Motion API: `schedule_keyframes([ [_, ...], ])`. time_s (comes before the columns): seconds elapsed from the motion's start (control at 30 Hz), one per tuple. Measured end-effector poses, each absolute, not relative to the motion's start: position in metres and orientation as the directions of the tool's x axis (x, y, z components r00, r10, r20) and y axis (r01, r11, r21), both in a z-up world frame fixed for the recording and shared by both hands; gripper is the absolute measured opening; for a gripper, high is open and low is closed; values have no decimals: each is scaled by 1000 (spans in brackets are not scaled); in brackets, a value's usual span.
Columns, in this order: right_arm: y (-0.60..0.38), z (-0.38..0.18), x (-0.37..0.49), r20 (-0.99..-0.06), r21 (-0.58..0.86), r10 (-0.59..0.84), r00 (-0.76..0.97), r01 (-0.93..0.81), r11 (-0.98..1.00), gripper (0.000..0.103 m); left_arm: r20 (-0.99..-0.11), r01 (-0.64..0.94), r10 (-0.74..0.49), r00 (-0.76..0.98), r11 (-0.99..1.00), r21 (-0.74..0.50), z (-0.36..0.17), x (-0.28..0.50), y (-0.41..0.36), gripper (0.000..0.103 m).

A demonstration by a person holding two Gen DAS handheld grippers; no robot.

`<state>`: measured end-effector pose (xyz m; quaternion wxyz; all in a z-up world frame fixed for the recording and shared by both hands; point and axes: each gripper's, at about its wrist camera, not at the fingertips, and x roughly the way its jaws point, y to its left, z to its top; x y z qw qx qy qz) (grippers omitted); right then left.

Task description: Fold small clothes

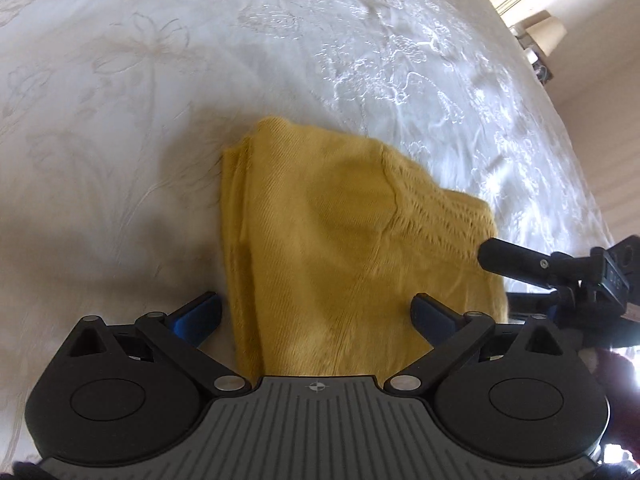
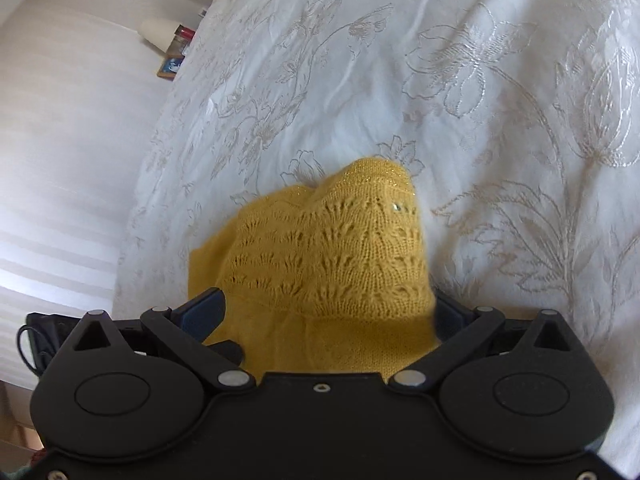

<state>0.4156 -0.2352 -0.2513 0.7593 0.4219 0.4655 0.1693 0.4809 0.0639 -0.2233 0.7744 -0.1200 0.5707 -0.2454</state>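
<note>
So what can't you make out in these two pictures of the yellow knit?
- Left wrist view: the knit's near edge, hidden behind the left gripper.
- Right wrist view: the near part of the knit, behind the right gripper.
- Both views: its underside on the bedspread, and what garment it is.

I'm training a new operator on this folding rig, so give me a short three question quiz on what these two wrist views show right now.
1. True or false: the left gripper has its jaws spread wide.
2. What does the yellow knit lie on? A) a wooden floor B) a white embroidered bedspread C) a metal tray
3. Fill in: in the right wrist view, the part of the knit nearest the right gripper has a ____ lace pattern.

Key: 1 true; 2 B; 3 openwork, with small holes in rows.
</note>
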Motion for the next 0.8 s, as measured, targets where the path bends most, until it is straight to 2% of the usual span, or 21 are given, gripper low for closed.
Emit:
schedule_keyframes([
  [0.17, -237, -252, 407, -551, 814, 661, 510, 153, 561, 102, -819, 236, -524, 235, 848, -475, -223, 477, 63, 102],
  [0.23, -231, -248, 408, -575, 796, 658, 486, 144, 588, 102, -822, 254, -516, 240, 851, -460, -222, 476, 60, 97],
  [0.27, -227, -245, 409, -596, 777, 645, 479, 142, 613, 95, -825, 265, -504, 255, 857, -442, -220, 475, 59, 76],
  [0.3, -224, -242, 409, -625, 750, 619, 475, 147, 645, 84, -826, 279, -495, 270, 861, -425, -217, 473, 59, 50],
  [0.33, -221, -238, 409, -670, 706, 579, 464, 156, 691, 54, -821, 281, -504, 269, 856, -433, -216, 473, 61, 40],
  [0.37, -219, -234, 408, -683, 689, 570, 457, 142, 711, 44, -816, 272, -516, 260, 850, -451, -215, 473, 63, 28],
  [0.53, -197, -188, 396, -715, 587, 495, 494, 39, 808, 38, -812, 327, -504, 296, 852, -409, -193, 458, 56, 26],
  [0.8, -182, -120, 339, -658, 543, 437, 613, -16, 840, 37, -725, 432, -576, 379, 802, -411, -127, 403, 47, 25],
])
